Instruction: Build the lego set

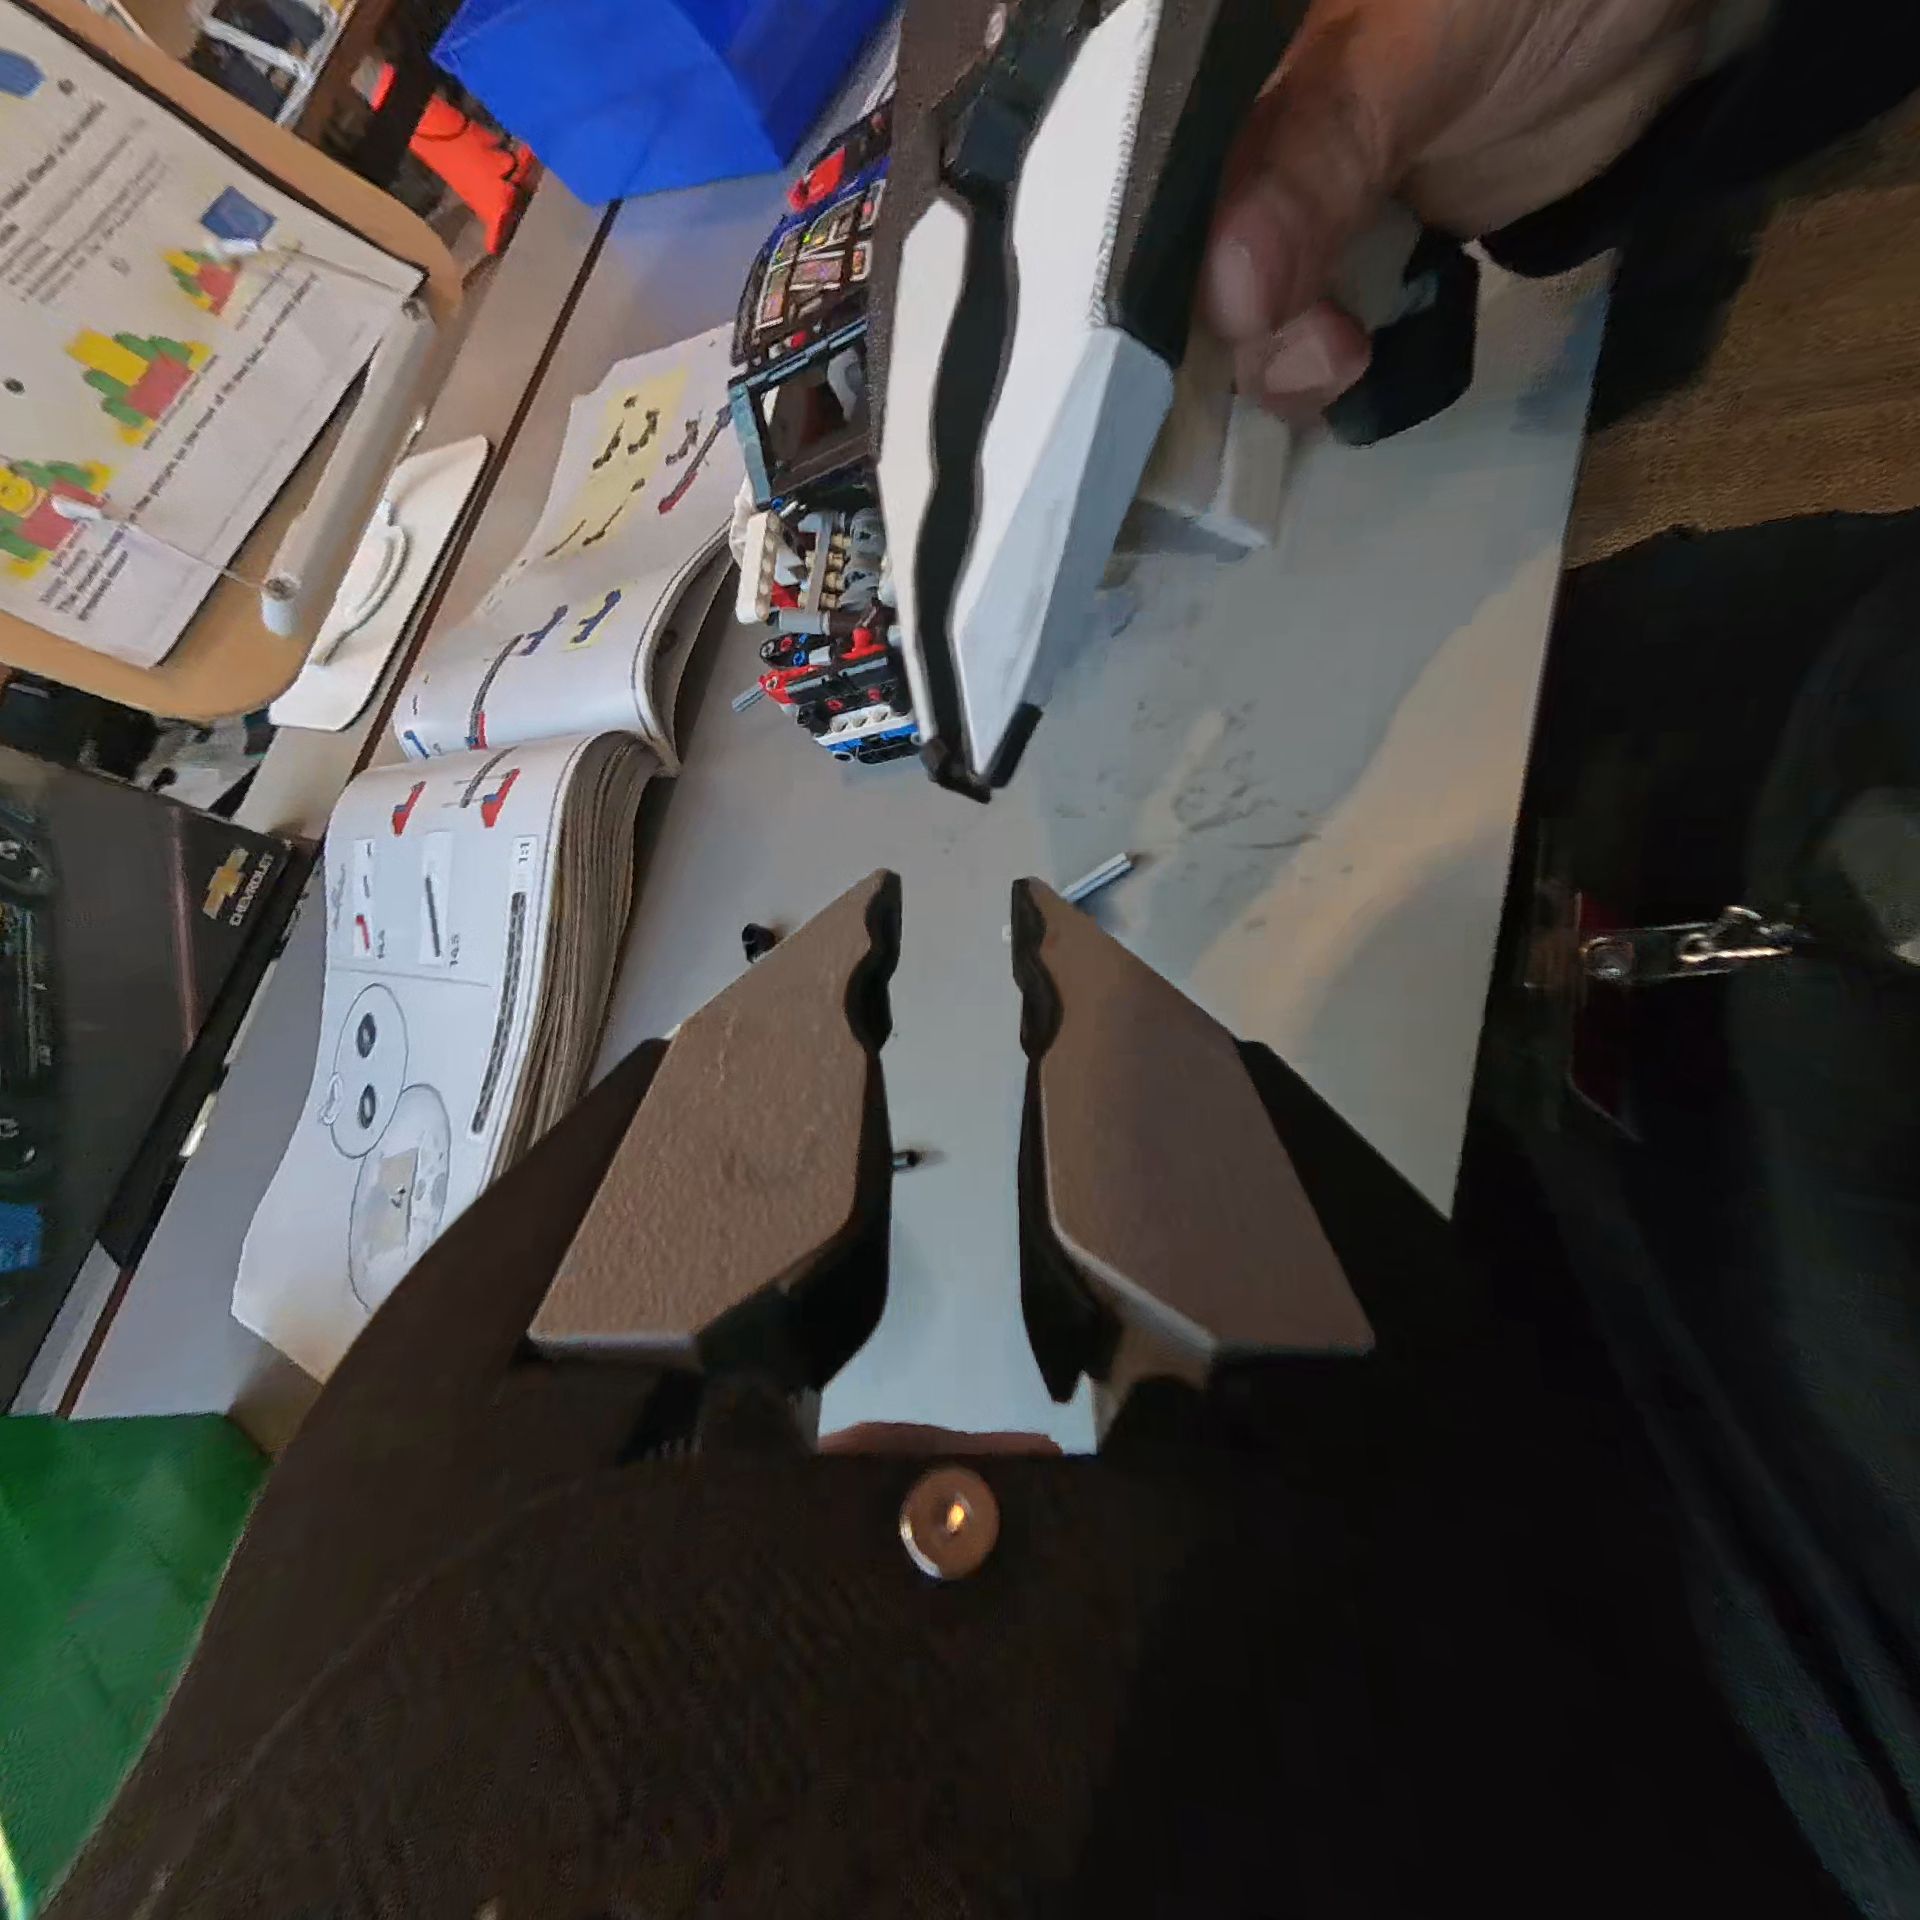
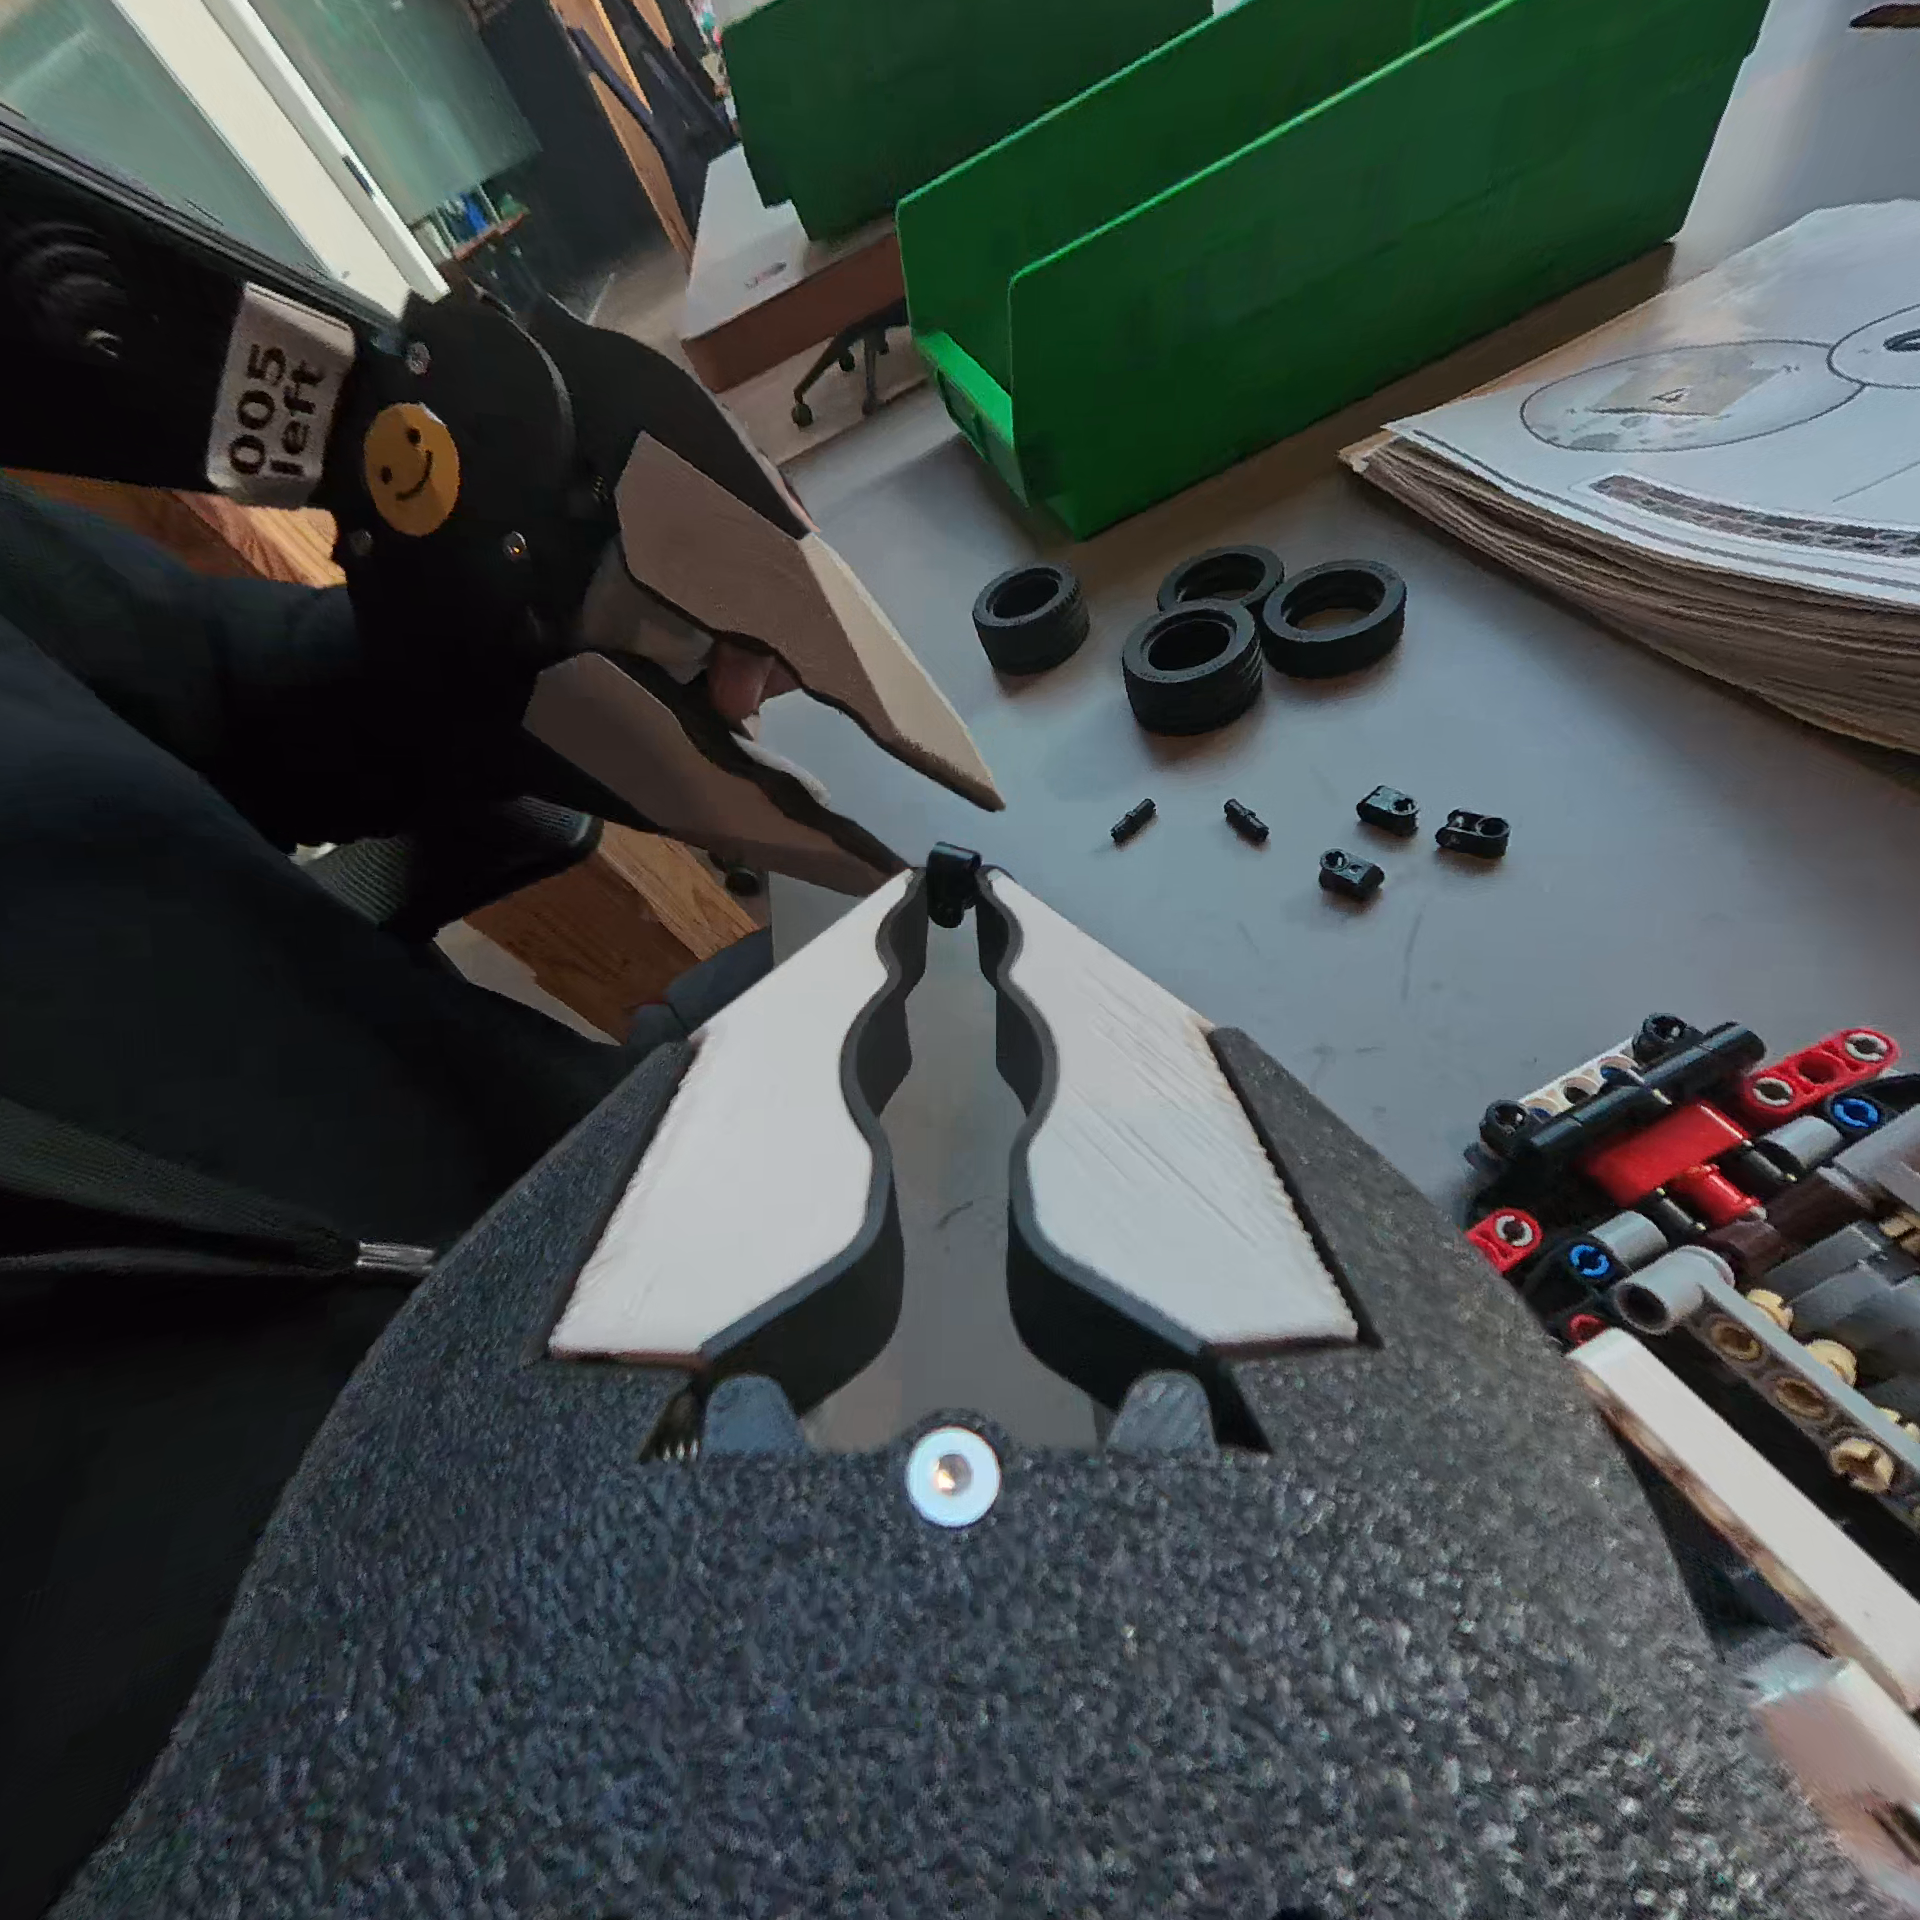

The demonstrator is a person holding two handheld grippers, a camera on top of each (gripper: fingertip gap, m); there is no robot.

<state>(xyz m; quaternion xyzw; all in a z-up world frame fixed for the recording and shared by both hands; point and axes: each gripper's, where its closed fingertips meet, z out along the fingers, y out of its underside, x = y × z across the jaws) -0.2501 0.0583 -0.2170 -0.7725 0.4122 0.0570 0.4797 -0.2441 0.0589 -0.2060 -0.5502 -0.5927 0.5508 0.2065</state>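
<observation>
My right gripper (image 2: 951, 899) is shut on a small black connector (image 2: 952, 868), held at its fingertips above the grey table. My left gripper (image 1: 954, 904) is open and empty. It shows in the right wrist view (image 2: 951, 831) just beyond the connector, with its tips close on either side. The right gripper also shows in the left wrist view (image 1: 977, 758), pointing down at mine. The partly built lego model (image 2: 1704, 1174) of black, red, grey and tan parts lies at the right; it also shows in the left wrist view (image 1: 821, 582).
Several black tyres (image 2: 1195, 634), two black pins (image 2: 1132, 821) and three black connectors (image 2: 1387, 808) lie on the table (image 2: 1351, 987). An open instruction book (image 1: 520, 831) lies left of the model. Green bins (image 2: 1247, 260) stand at the back. A grey axle (image 1: 1101, 873) lies near my left fingertips. Both grippers' tips are close together, under 4 cm apart. The grey axle (image 1: 1101, 873) is about 7 centimeters from my left fingertips.
</observation>
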